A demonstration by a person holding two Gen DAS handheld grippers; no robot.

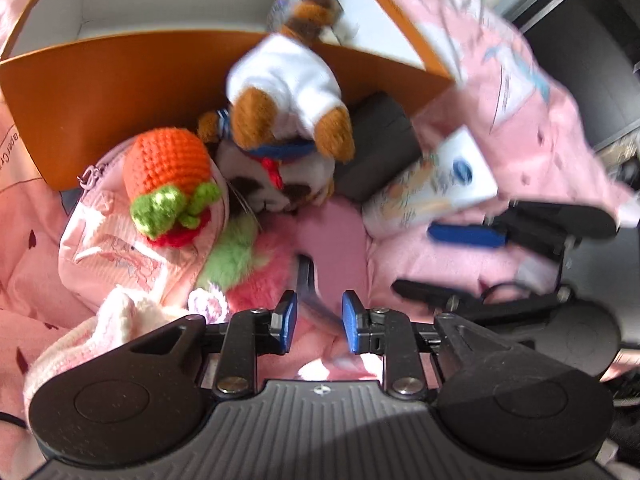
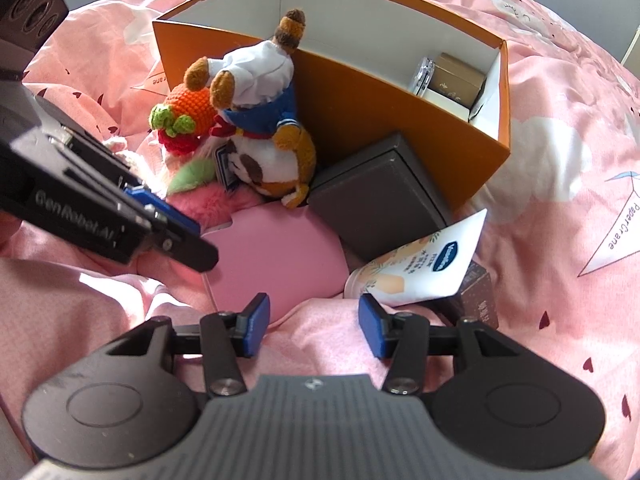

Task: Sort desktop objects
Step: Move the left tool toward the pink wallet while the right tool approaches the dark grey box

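- Box (image 2: 360,108): orange outside, white inside
- Bedsheet (image 2: 560,160): pink, scattered with small dark red hearts and white paper-crane prints outlined in blue
- Plush dog (image 2: 264,120): brown ears, white hat, blue collar with a red bow, white belly with brown patches
- Crocheted fruit (image 1: 168,164): orange body, green leaves, red base
- Fluffy toy (image 1: 248,272): pink with a green patch
- Pouch (image 1: 112,248): pale pink with faint pink drawings
- Flat case (image 2: 276,256): plain pink
- Square box (image 2: 380,196): dark grey
- Tube (image 2: 424,264): white with peach leaf prints and a blue oval logo
- Claw pads (image 2: 256,324): blue on black arms
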